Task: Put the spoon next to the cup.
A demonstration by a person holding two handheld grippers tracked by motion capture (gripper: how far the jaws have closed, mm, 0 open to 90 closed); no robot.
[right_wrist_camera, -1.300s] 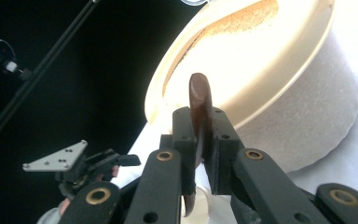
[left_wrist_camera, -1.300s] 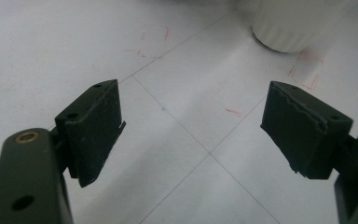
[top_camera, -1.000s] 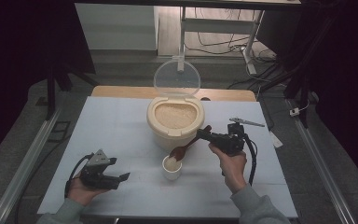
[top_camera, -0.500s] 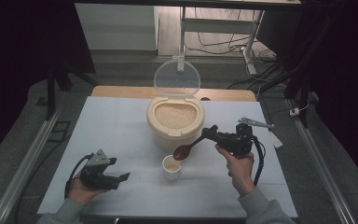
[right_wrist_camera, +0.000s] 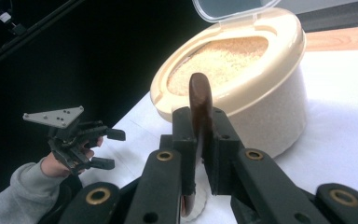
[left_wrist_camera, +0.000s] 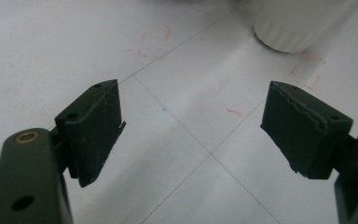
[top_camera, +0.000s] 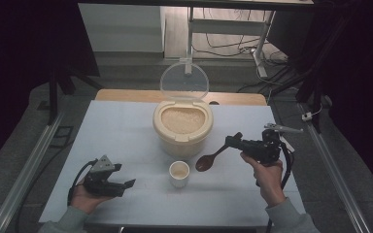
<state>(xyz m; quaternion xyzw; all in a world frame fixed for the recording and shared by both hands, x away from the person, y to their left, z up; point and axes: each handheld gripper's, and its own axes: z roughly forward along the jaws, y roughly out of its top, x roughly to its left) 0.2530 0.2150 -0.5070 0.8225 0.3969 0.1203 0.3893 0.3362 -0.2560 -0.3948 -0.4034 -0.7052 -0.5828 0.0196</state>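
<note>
A cream rice container [top_camera: 182, 127] full of rice stands mid-table with its clear lid [top_camera: 184, 80] raised. In front of it sits a small white cup [top_camera: 179, 173]. My right gripper [top_camera: 231, 141] is shut on the handle of a brown wooden spoon [top_camera: 208, 160], whose bowl hangs low, to the right of the cup. In the right gripper view the spoon [right_wrist_camera: 200, 100] stands edge-on between the shut jaws [right_wrist_camera: 200, 128], with the container [right_wrist_camera: 242, 79] behind. My left gripper [top_camera: 125, 175] rests at the table's front left, open and holding nothing [left_wrist_camera: 191, 121].
The white table [top_camera: 121, 131] has a wooden strip along its far edge. Metal rails run down both sides. The base of the cup [left_wrist_camera: 298, 23] shows ahead of the left jaws. The left hand and gripper [right_wrist_camera: 98, 147] appear in the right gripper view.
My right gripper has carried the spoon to the right and slightly up, from over the cup to beside it. The left gripper has stayed put.
</note>
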